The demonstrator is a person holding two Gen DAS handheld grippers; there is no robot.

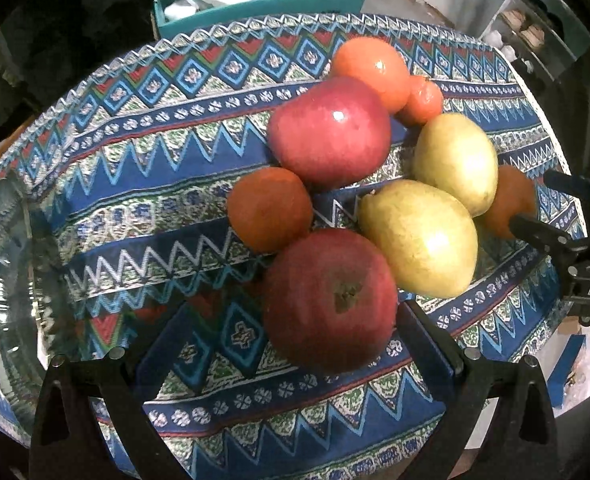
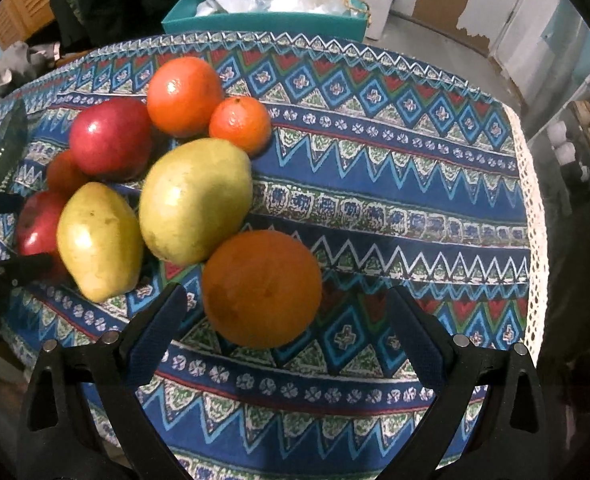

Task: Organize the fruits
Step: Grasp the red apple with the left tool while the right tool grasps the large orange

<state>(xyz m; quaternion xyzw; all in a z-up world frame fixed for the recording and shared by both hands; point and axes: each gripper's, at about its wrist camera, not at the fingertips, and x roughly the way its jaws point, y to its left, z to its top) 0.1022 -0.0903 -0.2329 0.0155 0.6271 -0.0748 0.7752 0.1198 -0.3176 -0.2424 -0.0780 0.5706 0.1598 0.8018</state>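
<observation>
A cluster of fruit lies on a patterned blue tablecloth [image 1: 143, 184]. In the left wrist view my open left gripper [image 1: 279, 344] sits just in front of a red apple [image 1: 329, 300], with a second apple [image 1: 329, 132], two yellow pears [image 1: 419, 236] [image 1: 455, 160] and oranges [image 1: 269, 208] [image 1: 371, 70] behind. A clear glass bowl [image 1: 11, 272] stands at the left. In the right wrist view my open right gripper [image 2: 285, 320] brackets a large orange [image 2: 261, 288], not touching it. Pears [image 2: 195, 200] [image 2: 99, 240], apples [image 2: 111, 140] and oranges [image 2: 183, 94] [image 2: 239, 124] lie to its left.
A teal box [image 2: 263, 22] with plastic bags stands behind the table. The right gripper shows at the right edge of the left wrist view [image 1: 559, 240]. The cloth's lace edge [image 2: 535, 208] marks the table's right side. Shelves stand at far right.
</observation>
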